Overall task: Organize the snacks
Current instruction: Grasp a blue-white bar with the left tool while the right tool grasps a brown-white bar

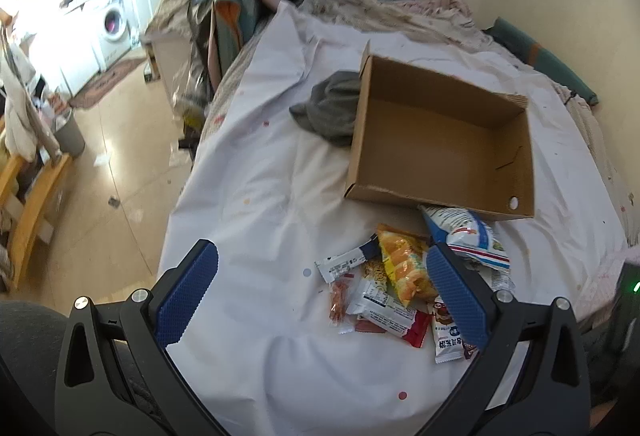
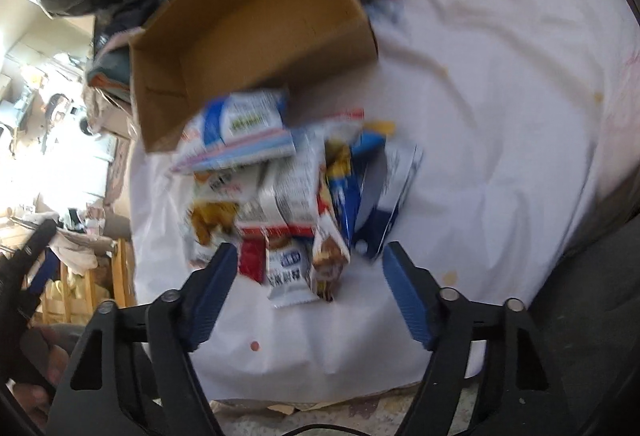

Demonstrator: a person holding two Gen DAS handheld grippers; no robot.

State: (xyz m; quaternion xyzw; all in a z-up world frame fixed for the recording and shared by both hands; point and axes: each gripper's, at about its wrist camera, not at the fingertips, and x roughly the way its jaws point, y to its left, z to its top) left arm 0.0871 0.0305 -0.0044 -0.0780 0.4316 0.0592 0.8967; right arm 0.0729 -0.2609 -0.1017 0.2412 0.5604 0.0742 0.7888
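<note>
Careful: crinkly foil snack packets (image 1: 396, 288) are light, slippery, crushable. Your right gripper (image 2: 310, 300) and left gripper (image 1: 320, 296) both gape empty; pinch sealed edges, then drop into brown cardboard box (image 1: 440, 132).

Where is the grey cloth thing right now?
In the left wrist view the grey cloth lies on the white sheet, bunched against the left outer wall of the cardboard box, beyond the snack pile.

Left tongs (image 1: 322, 278) & right tongs (image 2: 310, 268): black plastic arms, blue textured pads, silver screws, triangular cutouts
</note>
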